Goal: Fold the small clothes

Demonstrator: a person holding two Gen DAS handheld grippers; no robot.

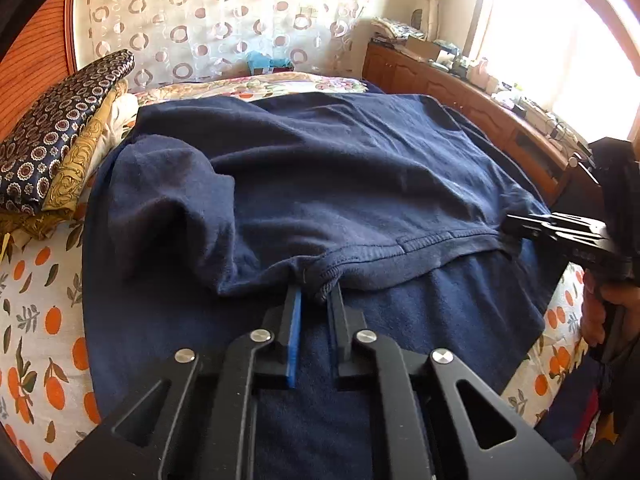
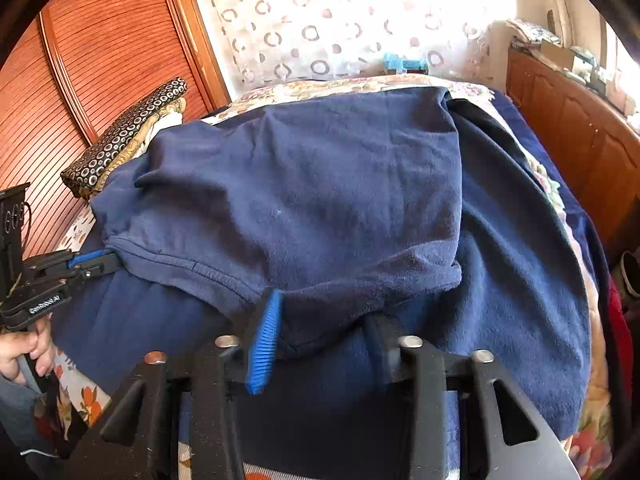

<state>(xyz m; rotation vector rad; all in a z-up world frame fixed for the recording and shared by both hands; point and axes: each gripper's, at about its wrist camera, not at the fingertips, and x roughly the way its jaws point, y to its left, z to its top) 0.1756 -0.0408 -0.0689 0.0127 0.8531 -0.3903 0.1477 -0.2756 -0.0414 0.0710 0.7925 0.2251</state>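
A navy blue garment (image 1: pixel 304 168) lies spread on a navy blanket (image 1: pixel 440 312) on the bed; it also shows in the right wrist view (image 2: pixel 320 192). My left gripper (image 1: pixel 316 294) is shut on the garment's stitched hem near its left corner. My right gripper (image 2: pixel 320 308) has its jaws wide apart around a bunched fold of the hem at the right corner; the cloth fills the gap. The right gripper also shows in the left wrist view (image 1: pixel 516 226), its tips at the hem. The left gripper shows in the right wrist view (image 2: pixel 108 260), pinching the hem.
Folded patterned cloths (image 1: pixel 52 148) are stacked at the left on the orange-print bedsheet (image 1: pixel 36 312). A wooden cabinet (image 1: pixel 480 108) with clutter runs along the right under a bright window. A louvred wooden door (image 2: pixel 100 60) stands at the left.
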